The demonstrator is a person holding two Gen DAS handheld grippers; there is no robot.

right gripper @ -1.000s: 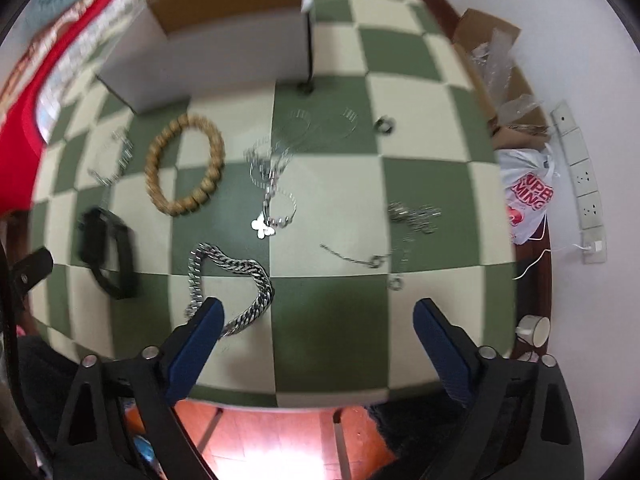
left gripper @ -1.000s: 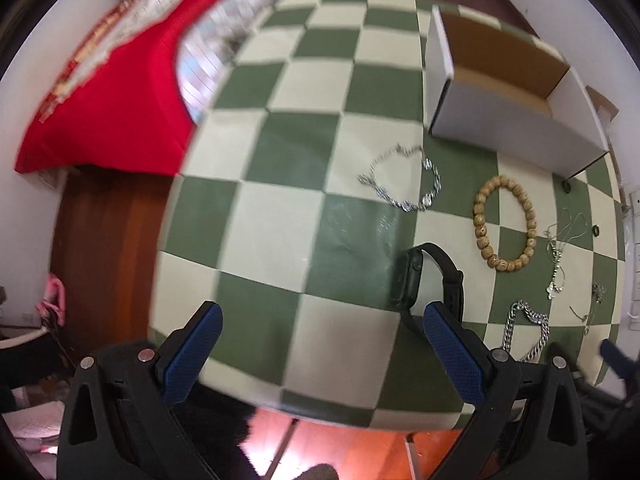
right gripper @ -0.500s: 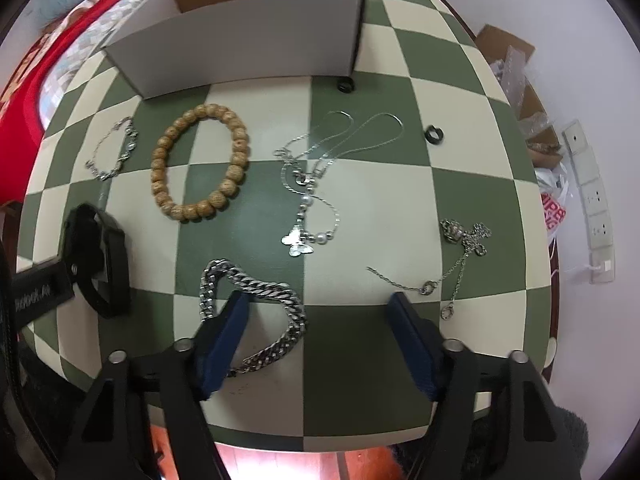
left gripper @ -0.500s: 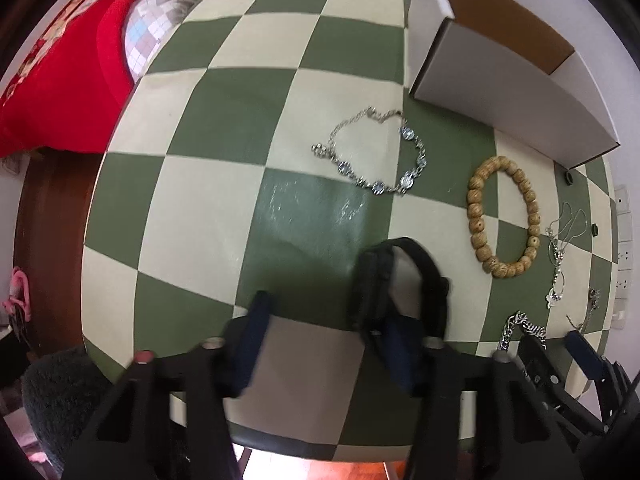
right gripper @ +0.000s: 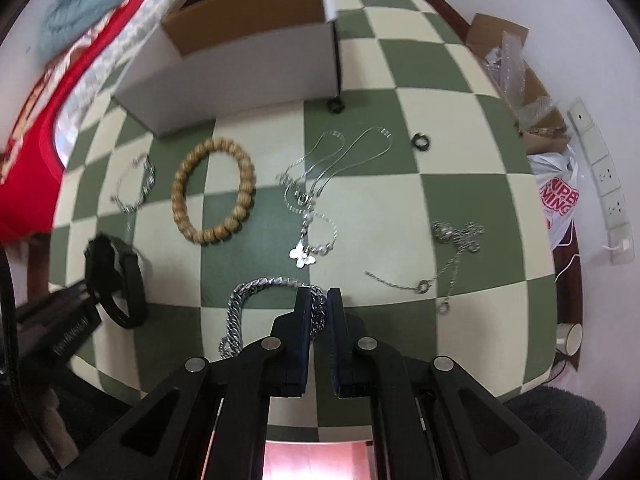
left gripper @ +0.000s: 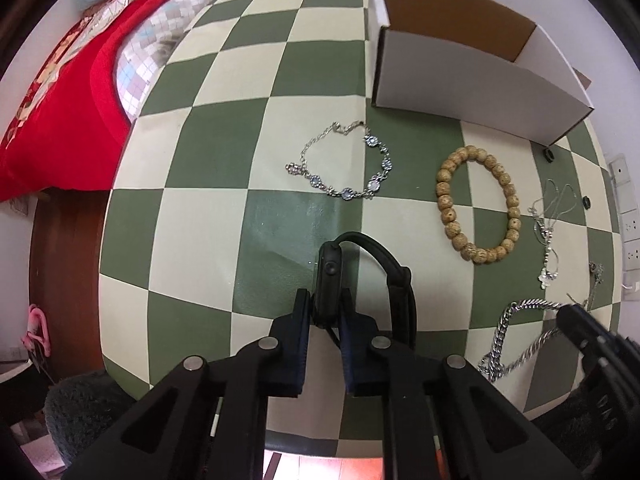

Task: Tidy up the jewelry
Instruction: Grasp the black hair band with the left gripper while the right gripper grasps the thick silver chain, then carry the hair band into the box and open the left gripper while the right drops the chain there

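A black smartwatch [left gripper: 330, 268] stands on its edge on the green-and-cream checked tablecloth [left gripper: 224, 216]. My left gripper [left gripper: 326, 300] points straight down; its jaws are closing with the watch body between the blue pads, which press on it. A chunky silver chain [right gripper: 240, 300] lies near the table's front edge, and my right gripper [right gripper: 319, 300] is shut on one end of it. An open white cardboard box [left gripper: 460, 76] stands at the back of the table.
A wooden bead bracelet [left gripper: 476, 208], a blue-stone silver bracelet [left gripper: 344, 168], a butterfly necklace [right gripper: 308, 216], a thin cross chain [right gripper: 452, 248] and two black rings [right gripper: 421, 142] lie around. Red bedding [left gripper: 60, 120] lies left, a socket strip [right gripper: 600, 176] right.
Both grippers went from wide open to closed. The left one came down over the watch and clamped its body. The right one closed on the end of the chunky chain.
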